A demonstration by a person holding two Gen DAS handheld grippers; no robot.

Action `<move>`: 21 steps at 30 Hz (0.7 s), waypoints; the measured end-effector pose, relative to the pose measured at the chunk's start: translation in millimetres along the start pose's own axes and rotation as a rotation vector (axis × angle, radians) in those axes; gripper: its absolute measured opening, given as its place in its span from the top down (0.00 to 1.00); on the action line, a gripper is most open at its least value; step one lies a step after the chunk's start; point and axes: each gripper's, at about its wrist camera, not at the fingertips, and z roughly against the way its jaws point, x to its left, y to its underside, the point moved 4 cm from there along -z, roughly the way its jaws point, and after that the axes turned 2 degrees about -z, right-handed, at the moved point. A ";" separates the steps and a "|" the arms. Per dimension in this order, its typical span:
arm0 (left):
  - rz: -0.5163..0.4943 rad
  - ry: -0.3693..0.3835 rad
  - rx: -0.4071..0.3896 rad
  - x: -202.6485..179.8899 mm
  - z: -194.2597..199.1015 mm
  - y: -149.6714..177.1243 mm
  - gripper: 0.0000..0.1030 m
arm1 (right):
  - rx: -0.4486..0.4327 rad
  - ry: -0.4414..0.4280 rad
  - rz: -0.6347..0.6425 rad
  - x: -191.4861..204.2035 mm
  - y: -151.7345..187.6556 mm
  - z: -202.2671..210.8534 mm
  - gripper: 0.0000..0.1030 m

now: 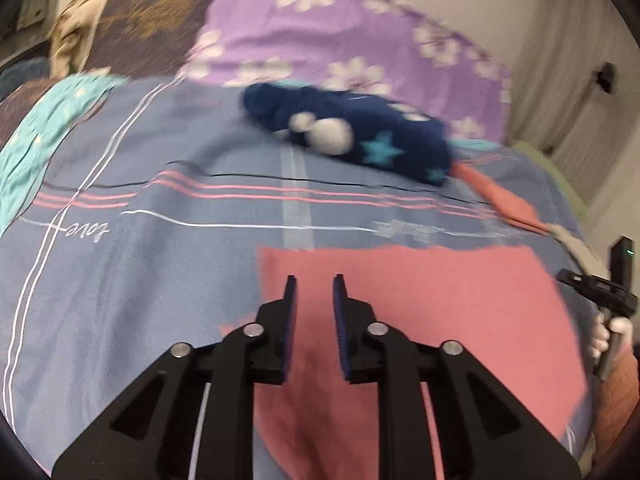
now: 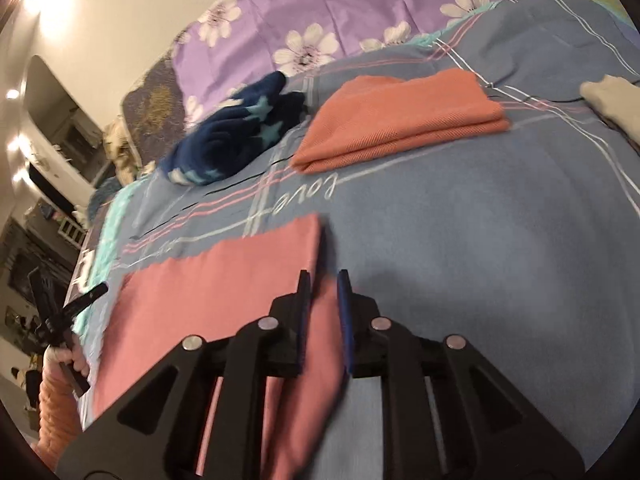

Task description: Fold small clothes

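Both claws hung slightly open, empty: left gripper (image 1: pixel 315 280) over the pink cloth (image 1: pixel 440 300), right gripper (image 2: pixel 323 278) above that cloth's right edge. Beyond the cloth lay bare blue bedspread (image 2: pixel 480 260), then a folded orange cloth (image 2: pixel 400 120) and a navy starred garment (image 2: pixel 236 136), with a purple flowered sheet (image 2: pixel 360 0) behind.

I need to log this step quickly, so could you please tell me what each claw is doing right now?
Left claw: open, nothing held, above the pink cloth.
Right claw: open, nothing held, over that cloth's right edge.
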 end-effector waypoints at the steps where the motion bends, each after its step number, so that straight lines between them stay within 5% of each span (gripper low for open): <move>1: -0.020 0.026 -0.003 -11.4 7.6 6.1 0.75 | -0.001 -0.014 0.012 1.6 12.6 13.5 0.85; 7: -0.184 0.224 0.085 -122.9 19.6 53.4 0.66 | 0.057 0.010 0.022 -7.7 58.7 36.7 0.85; 11: -0.383 0.385 0.157 -234.1 19.9 94.4 0.65 | 0.060 0.001 -0.018 -13.6 71.5 47.1 0.85; 21: -0.696 0.355 0.266 -368.8 -8.2 154.8 0.53 | 0.053 -0.061 0.001 -26.3 87.8 69.7 0.76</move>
